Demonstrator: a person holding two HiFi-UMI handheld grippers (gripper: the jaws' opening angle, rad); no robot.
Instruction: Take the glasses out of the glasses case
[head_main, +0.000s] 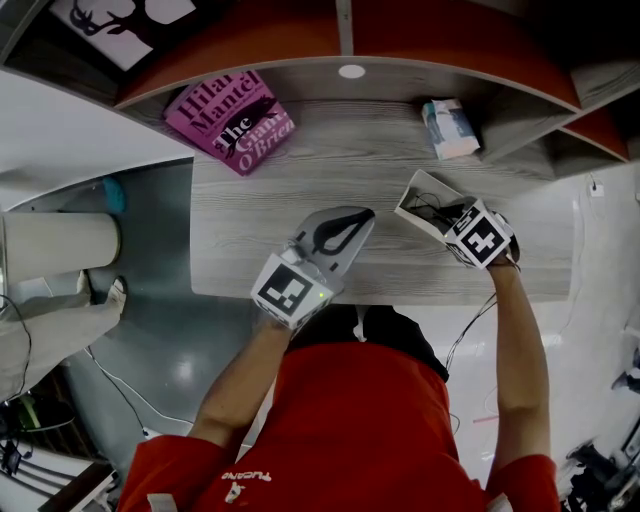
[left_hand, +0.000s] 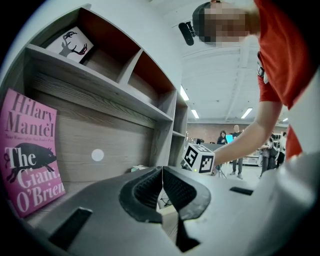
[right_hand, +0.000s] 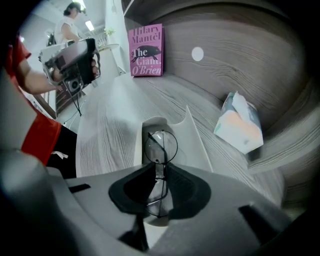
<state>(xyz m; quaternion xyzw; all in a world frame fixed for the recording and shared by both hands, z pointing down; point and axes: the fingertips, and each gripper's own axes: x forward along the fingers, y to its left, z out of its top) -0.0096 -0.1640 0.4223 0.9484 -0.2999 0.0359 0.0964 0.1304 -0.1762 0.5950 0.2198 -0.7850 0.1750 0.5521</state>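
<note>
An open white glasses case (head_main: 420, 195) lies on the grey wood desk (head_main: 300, 180), right of centre. In the right gripper view, thin round wire glasses (right_hand: 161, 145) sit over the case's tray (right_hand: 150, 131), with the lid (right_hand: 197, 145) raised on the right. My right gripper (right_hand: 161, 175) is shut on the glasses at the bridge, one lens ahead of the jaws and one between them. I cannot tell if the glasses rest on the tray. From the head view the right gripper (head_main: 447, 222) covers the case's near end. My left gripper (head_main: 352, 216) is shut and empty beside the case, pads (left_hand: 150, 187) touching.
A pink book (head_main: 232, 120) leans at the back left of the alcove. A tissue pack (head_main: 450, 127) lies at the back right, just beyond the case. Curved shelf walls close off the back and sides. The desk's front edge (head_main: 400, 298) runs right under both grippers.
</note>
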